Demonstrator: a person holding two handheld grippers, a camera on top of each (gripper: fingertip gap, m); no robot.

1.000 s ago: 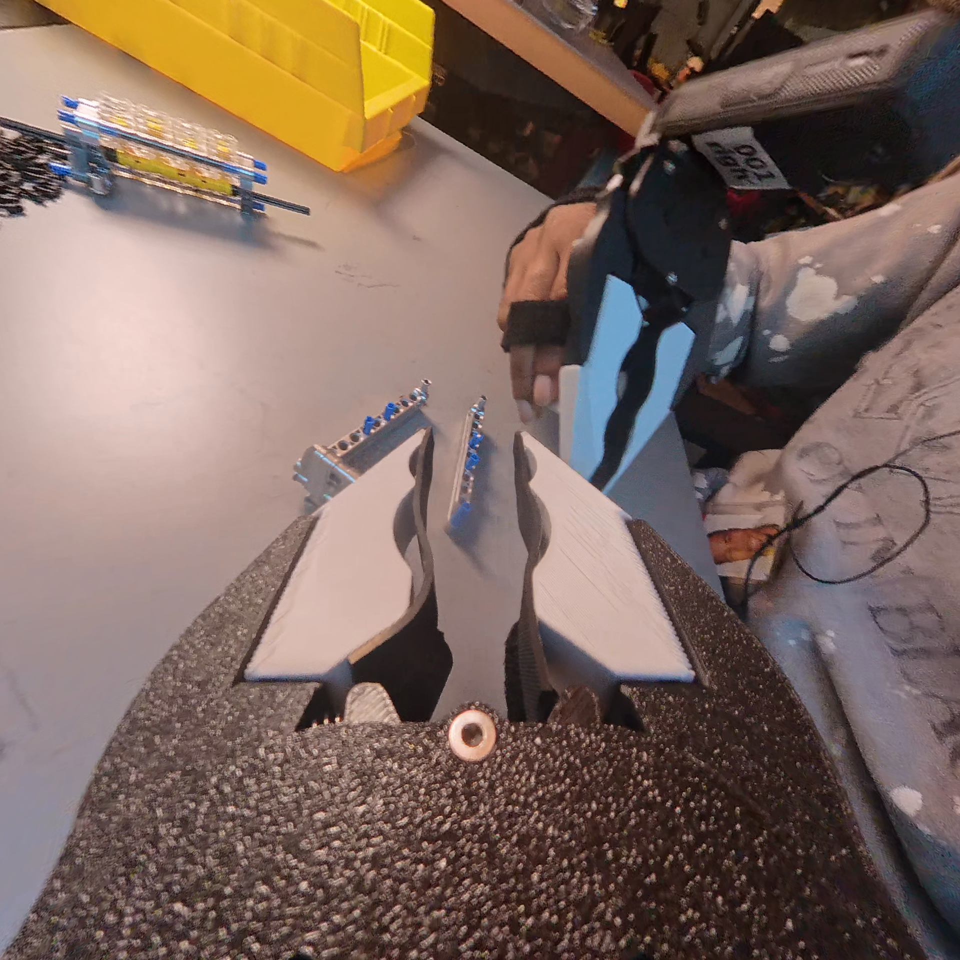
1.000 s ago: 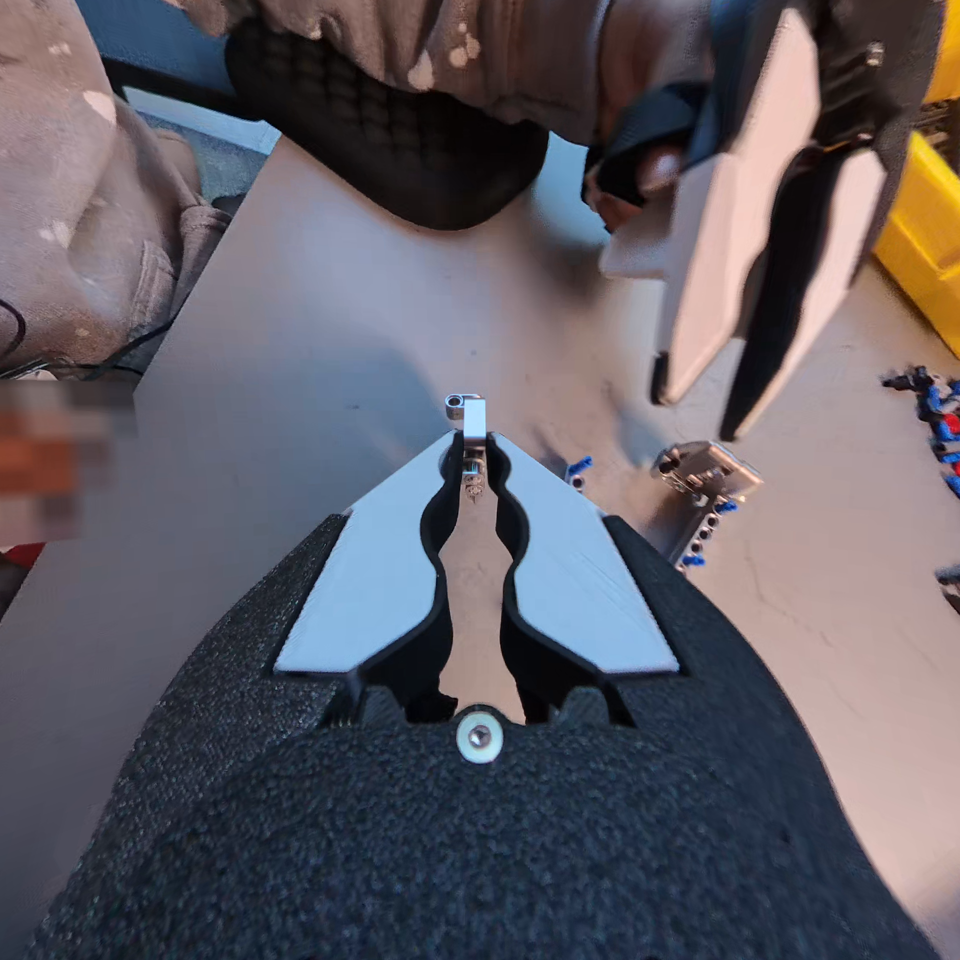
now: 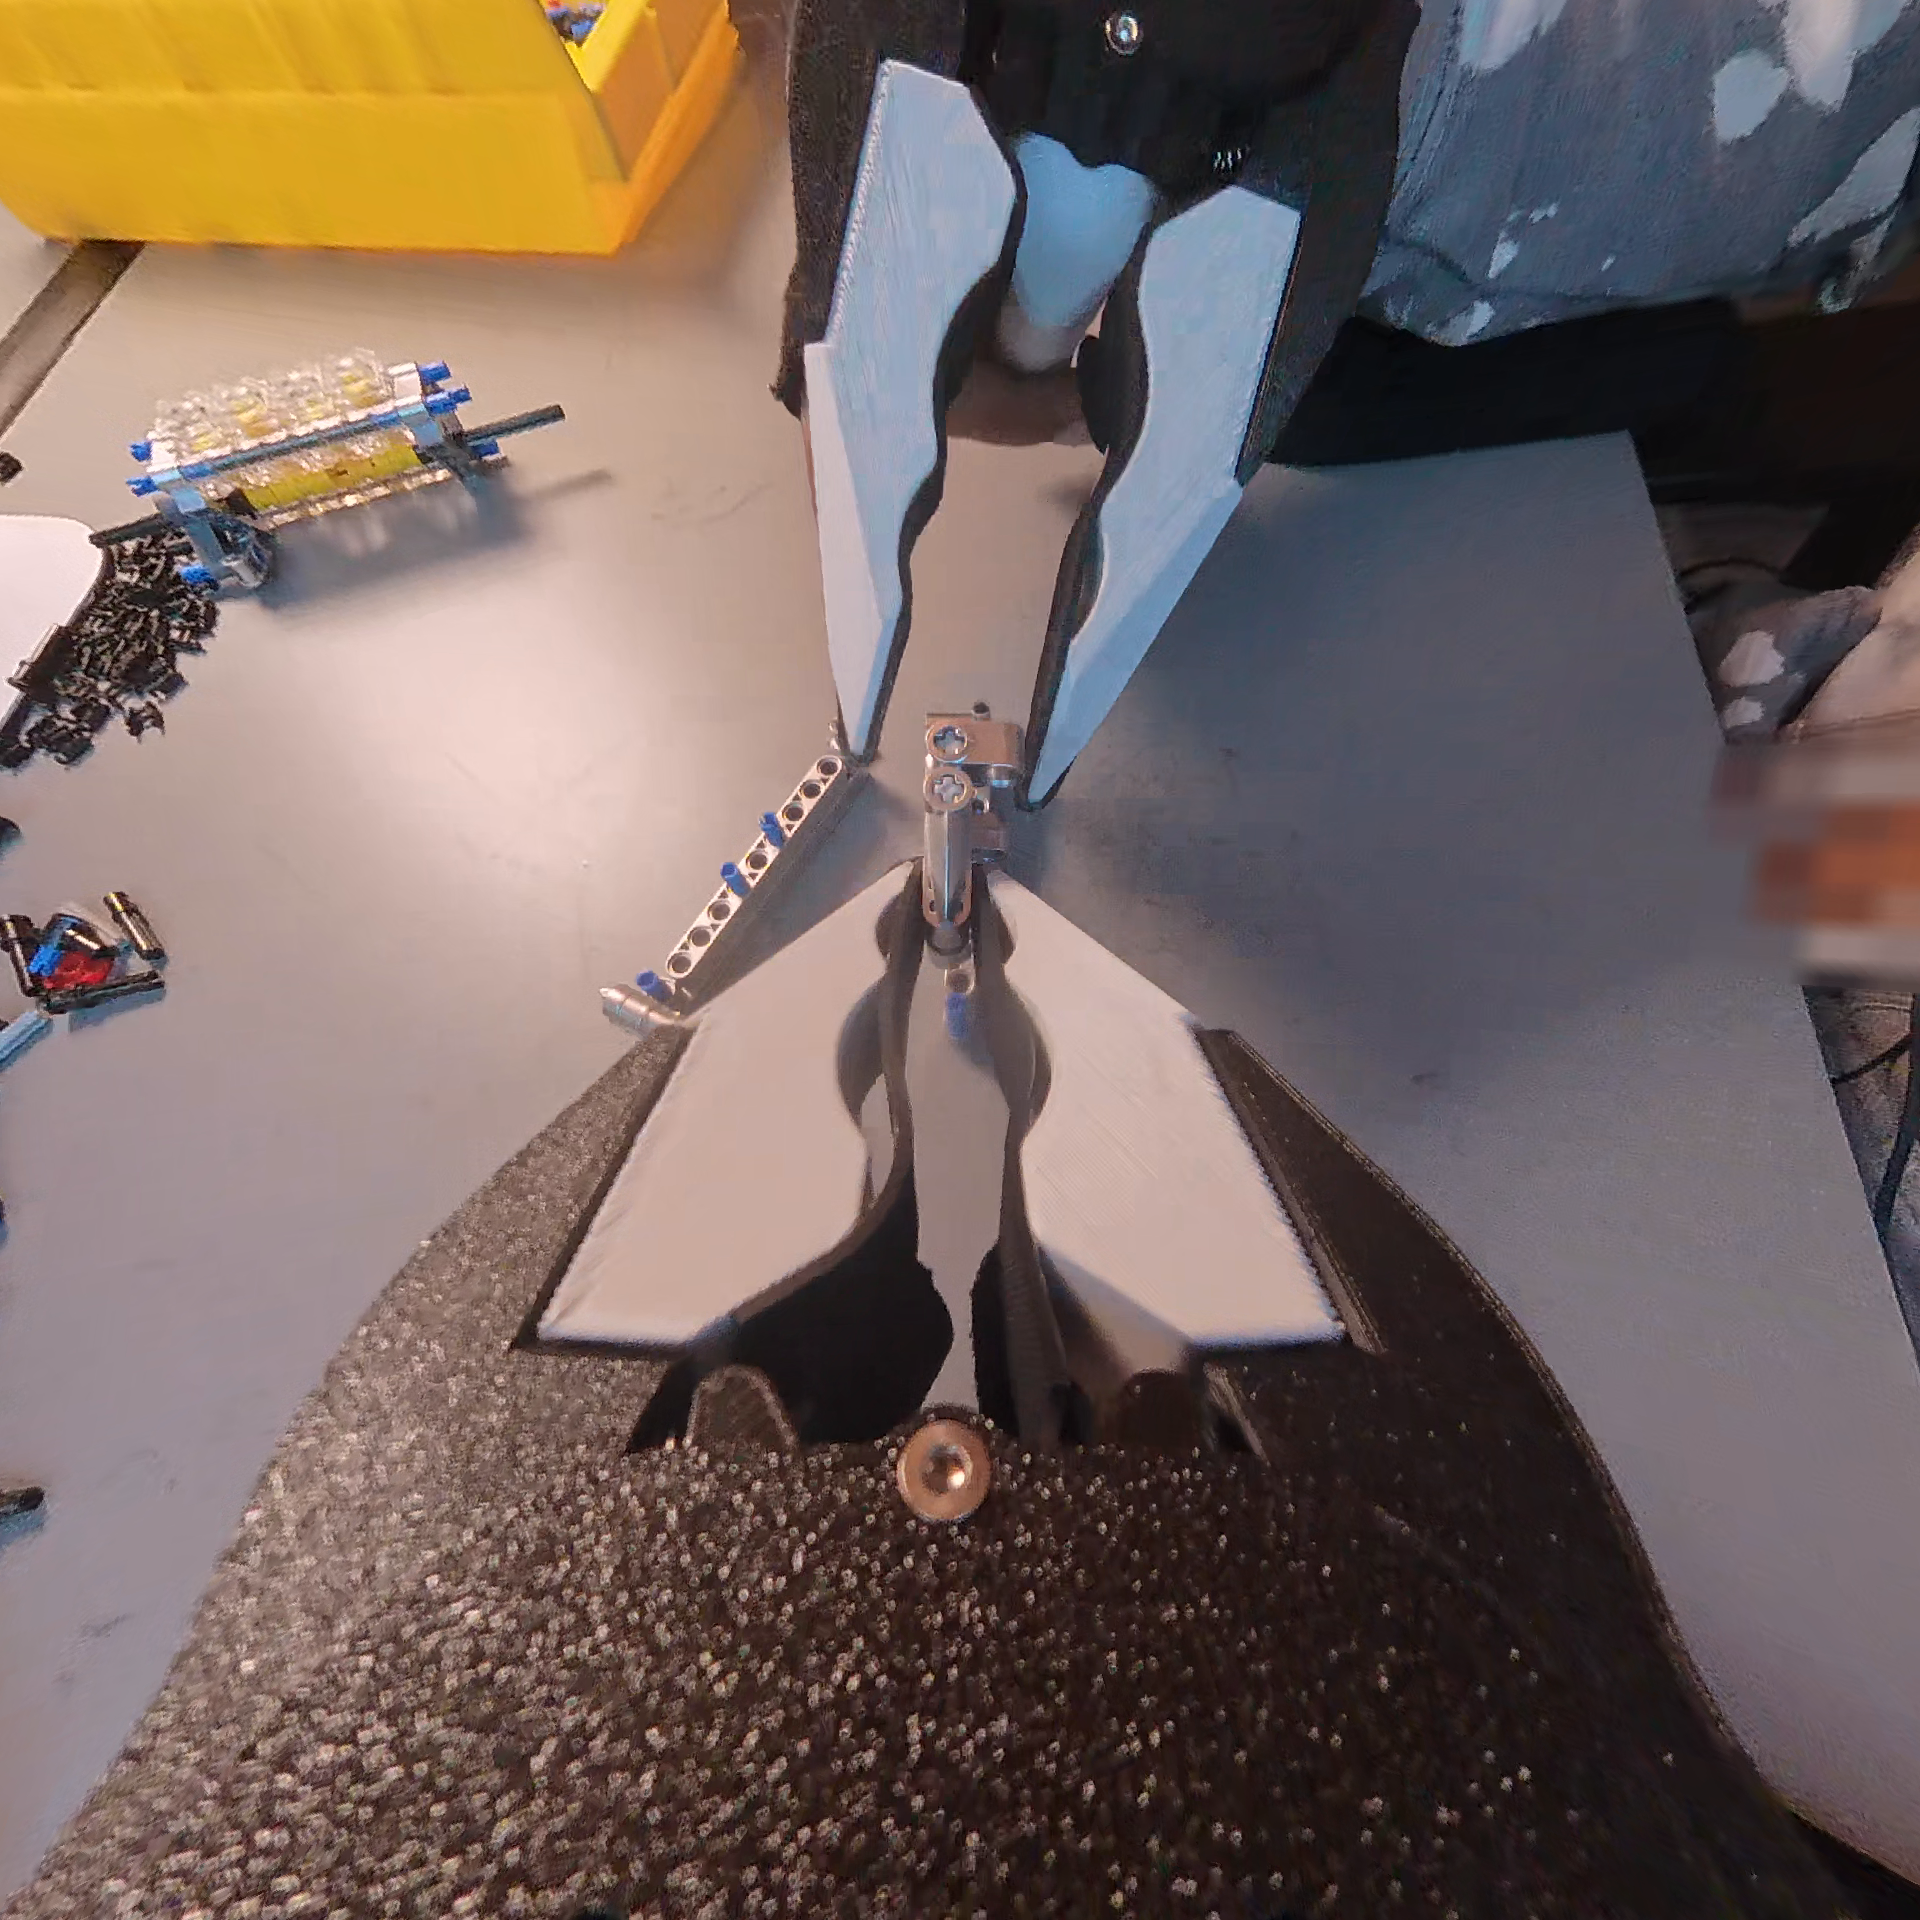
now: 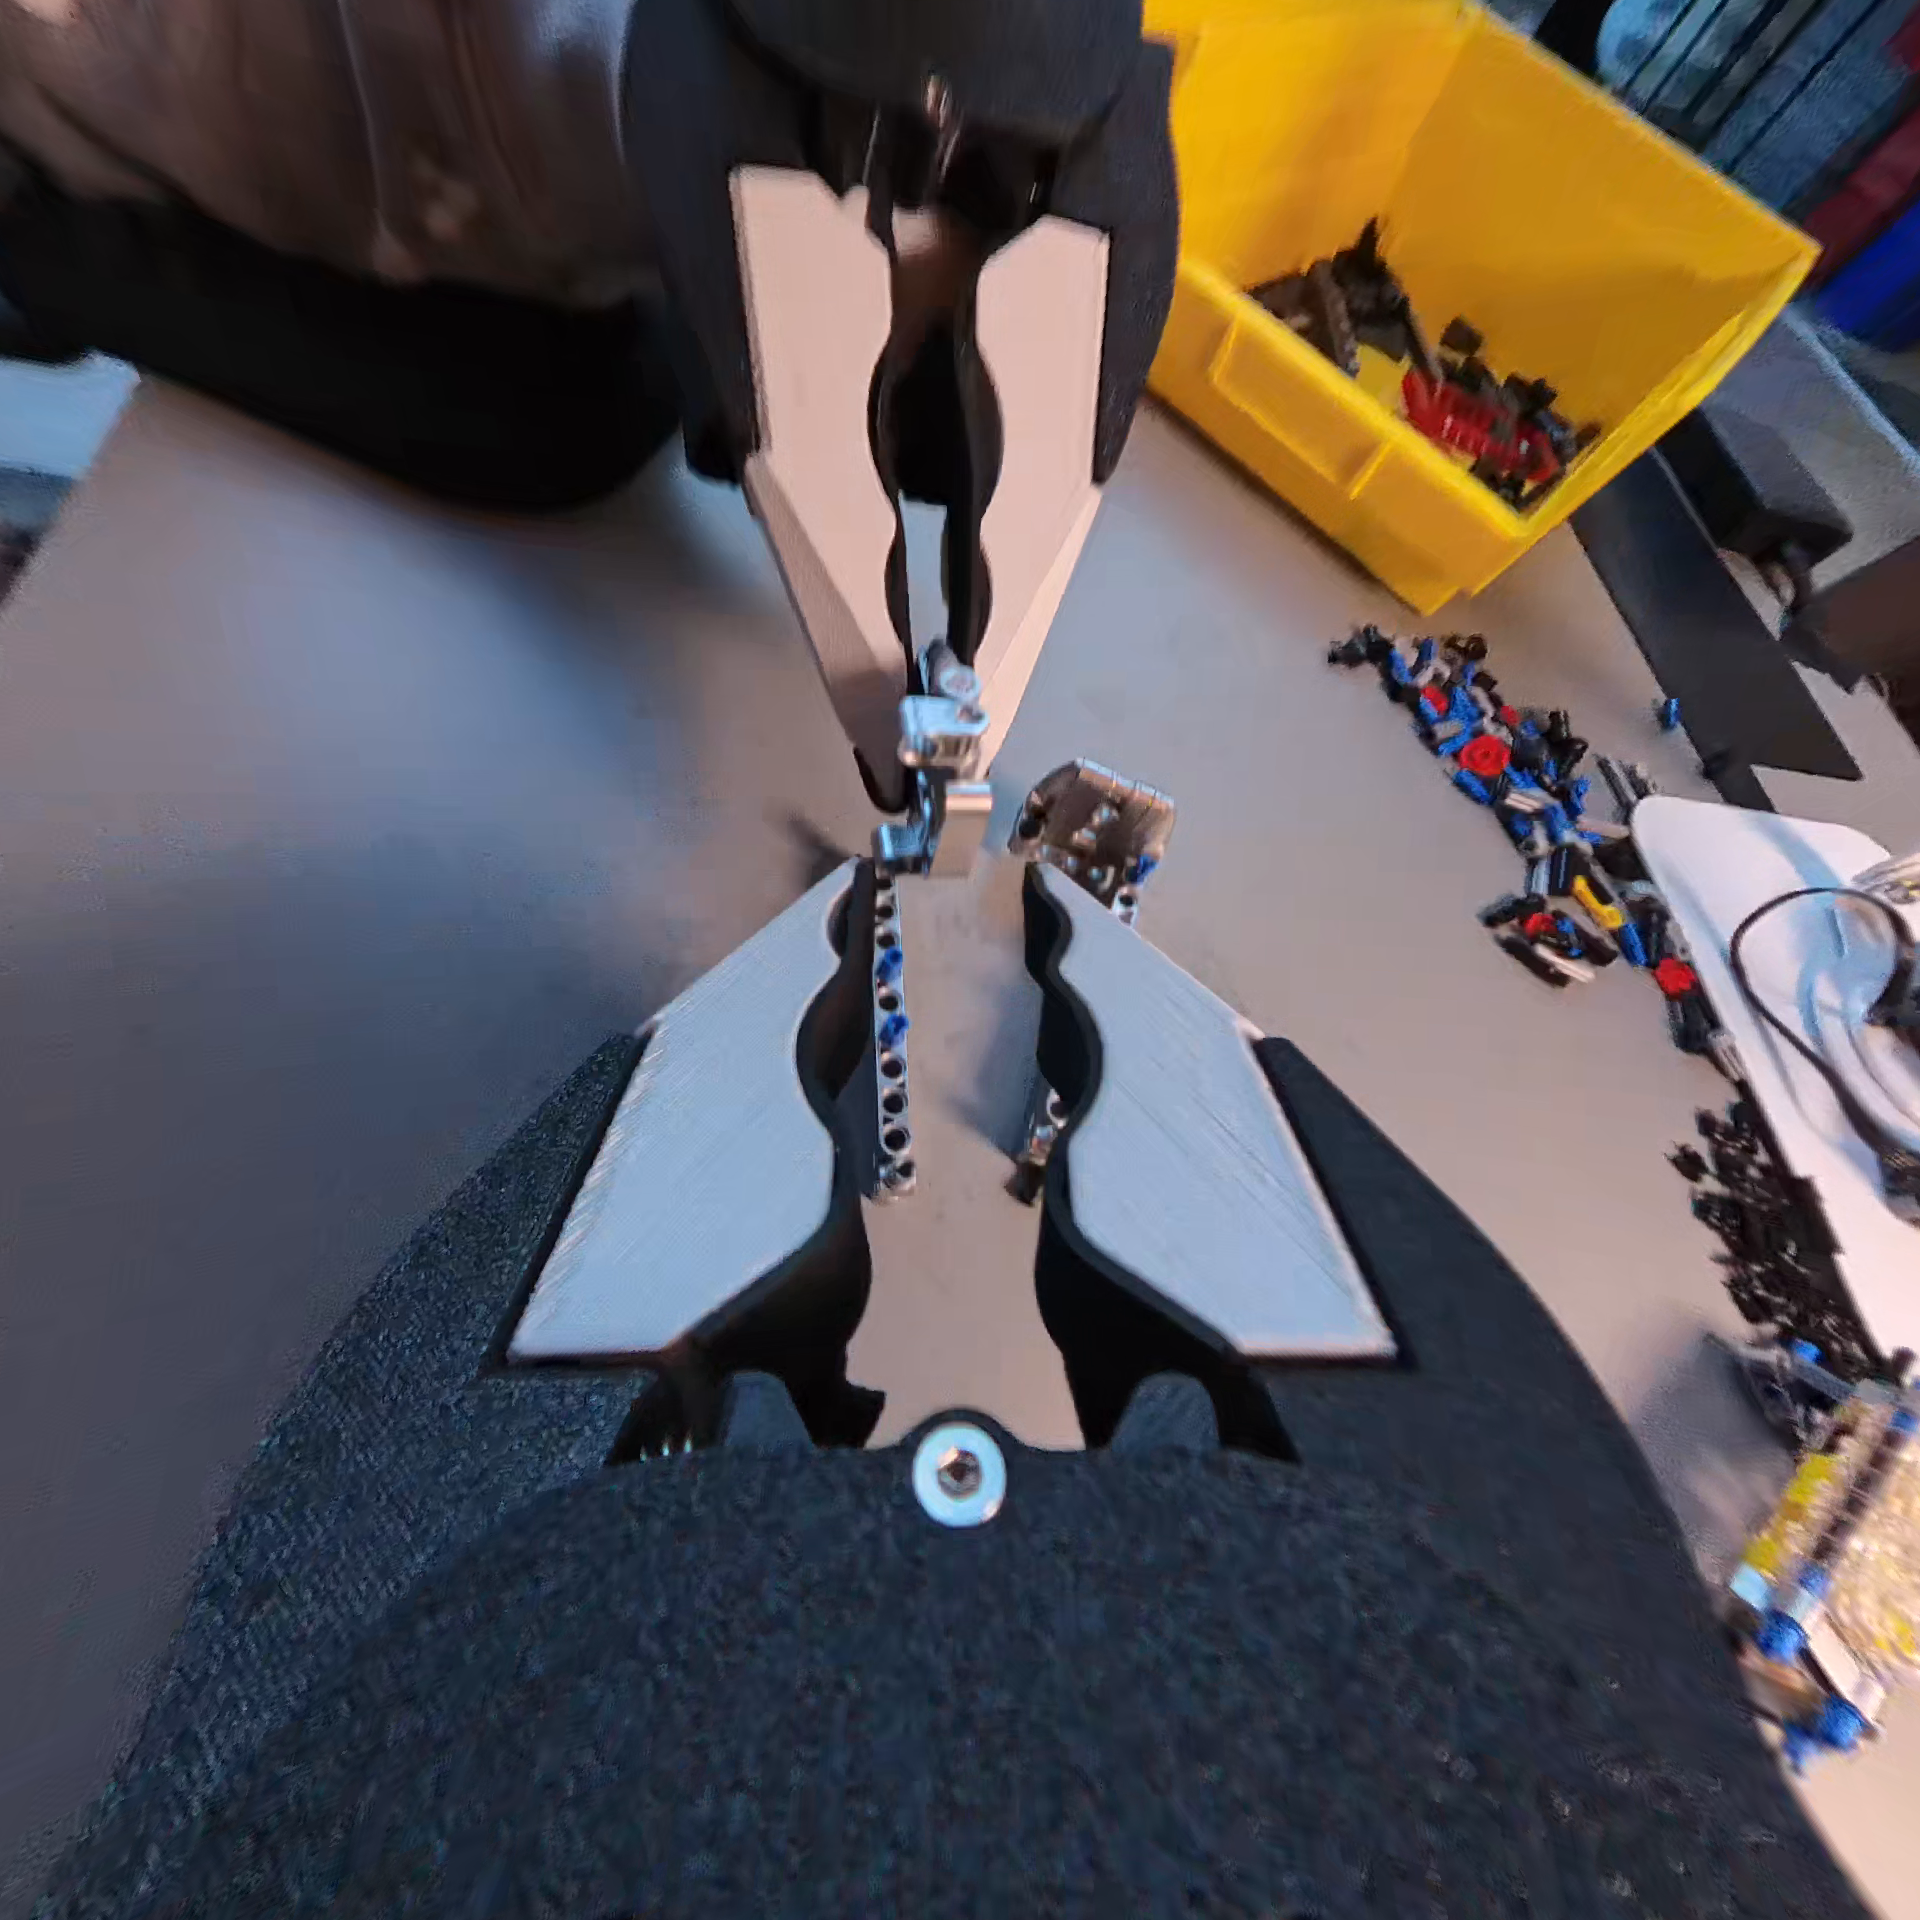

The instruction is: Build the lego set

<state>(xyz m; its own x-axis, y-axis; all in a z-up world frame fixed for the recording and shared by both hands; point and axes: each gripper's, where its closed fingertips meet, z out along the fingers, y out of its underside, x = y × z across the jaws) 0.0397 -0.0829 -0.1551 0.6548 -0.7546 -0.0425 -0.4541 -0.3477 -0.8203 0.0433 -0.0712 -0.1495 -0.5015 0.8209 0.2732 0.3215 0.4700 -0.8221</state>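
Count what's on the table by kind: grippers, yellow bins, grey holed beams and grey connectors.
Grippers: 2, left gripper and right gripper
Yellow bin: 1
Grey holed beams: 2
Grey connector: 1
Total: 6

the yellow plastic bin point(image 3: 312, 125) is cut off by the top edge in the left wrist view. the far end of the long grey perforated beam point(image 4: 891, 1039) blurs into small grey connector pieces point(image 4: 940, 743); their joints are unclear. the clear-and-yellow brick assembly point(image 4: 1839, 1600) runs off the right edge, blurred.
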